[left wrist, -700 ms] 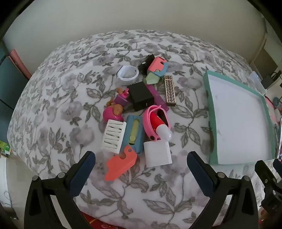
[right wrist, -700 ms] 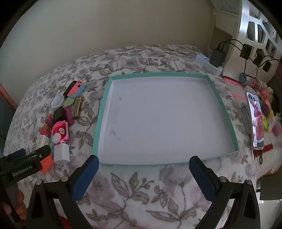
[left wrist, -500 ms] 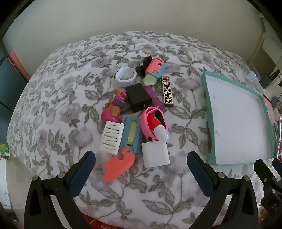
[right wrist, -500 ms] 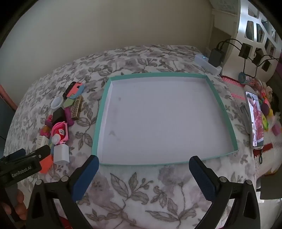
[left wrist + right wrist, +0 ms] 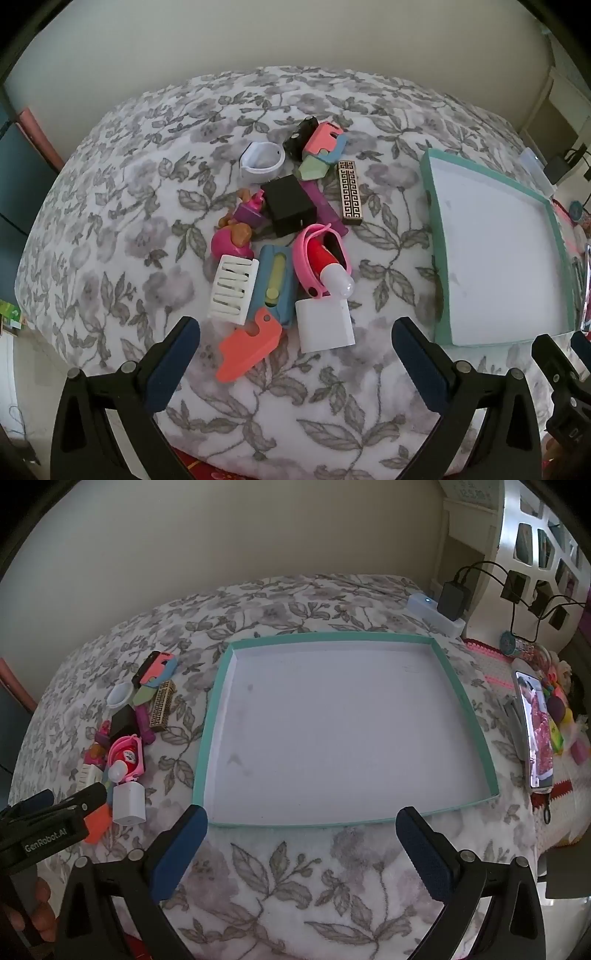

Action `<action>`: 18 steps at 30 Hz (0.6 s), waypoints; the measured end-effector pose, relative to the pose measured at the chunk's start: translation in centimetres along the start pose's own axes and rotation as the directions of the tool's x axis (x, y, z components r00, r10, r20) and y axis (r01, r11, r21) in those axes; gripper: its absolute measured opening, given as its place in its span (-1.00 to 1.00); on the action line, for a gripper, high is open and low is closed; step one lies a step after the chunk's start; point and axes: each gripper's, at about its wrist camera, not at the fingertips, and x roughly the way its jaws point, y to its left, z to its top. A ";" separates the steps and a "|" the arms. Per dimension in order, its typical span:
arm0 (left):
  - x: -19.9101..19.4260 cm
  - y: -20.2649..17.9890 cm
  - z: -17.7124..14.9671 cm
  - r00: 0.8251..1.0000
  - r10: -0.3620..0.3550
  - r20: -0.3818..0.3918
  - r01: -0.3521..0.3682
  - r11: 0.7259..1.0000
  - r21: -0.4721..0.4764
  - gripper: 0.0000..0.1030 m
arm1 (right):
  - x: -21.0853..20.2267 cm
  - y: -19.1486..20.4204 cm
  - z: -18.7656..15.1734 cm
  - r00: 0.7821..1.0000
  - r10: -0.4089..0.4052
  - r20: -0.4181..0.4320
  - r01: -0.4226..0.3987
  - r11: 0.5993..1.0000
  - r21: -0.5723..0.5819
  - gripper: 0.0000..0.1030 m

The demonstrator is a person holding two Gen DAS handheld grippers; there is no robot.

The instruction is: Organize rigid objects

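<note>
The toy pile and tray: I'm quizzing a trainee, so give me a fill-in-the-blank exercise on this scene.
1. The teal-rimmed tray holds ____ objects.
2. The left gripper has its jaws ____.
3. The red tube lies inside a ____ band.
4. The patterned bar lies between the black box and the ____.

Missing: no; open; pink; tray

Soft, even daylight, a little dim; faint shadows, no glare. Sharp in the middle, bent and black-cornered at edges.

Small items [image 5: 280,236] heaped at bed's [image 5: 122,206] left half. Tray [image 5: 218,686] laid flat on bed's right half, apart from heap. Phone [image 5: 535,731] placed beyond tray's right edge.
</note>
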 end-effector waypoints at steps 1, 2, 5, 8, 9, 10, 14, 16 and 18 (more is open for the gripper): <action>0.0 0.0 0.0 1.000 -0.003 -0.002 0.003 1.000 0.000 1.00 | 0.0 0.0 0.0 1.000 0.001 0.001 -0.001 1.000 0.000 1.00; 0.1 0.0 0.0 1.000 -0.004 -0.002 0.004 1.000 0.000 1.00 | 0.0 0.0 0.0 1.000 0.001 0.002 -0.001 1.000 0.000 1.00; 0.0 -0.1 0.0 1.000 -0.010 0.000 0.010 1.000 0.007 1.00 | 0.0 0.0 0.0 1.000 0.001 0.001 -0.001 1.000 0.000 1.00; 0.0 -0.2 -0.1 1.000 -0.010 -0.001 0.010 1.000 0.012 1.00 | 0.0 0.0 0.0 1.000 0.002 0.001 -0.002 1.000 0.001 1.00; 0.0 -0.2 -0.1 1.000 -0.010 -0.001 0.010 1.000 0.012 1.00 | 0.0 0.0 0.0 1.000 0.002 0.001 -0.002 1.000 0.001 1.00; 0.0 -0.1 -0.1 1.000 -0.009 -0.001 0.009 1.000 0.011 1.00 | 0.0 0.0 0.0 1.000 0.002 0.000 -0.002 1.000 0.001 1.00; 0.0 0.0 -0.1 1.000 -0.008 -0.002 0.008 1.000 0.008 1.00 | 0.0 0.0 0.0 1.000 0.001 -0.002 -0.001 1.000 0.001 1.00; 0.0 0.0 -0.1 1.000 -0.009 -0.002 0.009 1.000 0.008 1.00 | 0.1 0.0 0.0 1.000 0.001 -0.002 -0.001 1.000 0.001 1.00; 0.0 0.0 -0.1 1.000 -0.008 -0.001 0.008 1.000 0.008 1.00 | 0.1 0.1 0.0 1.000 0.000 -0.003 0.000 1.000 0.001 1.00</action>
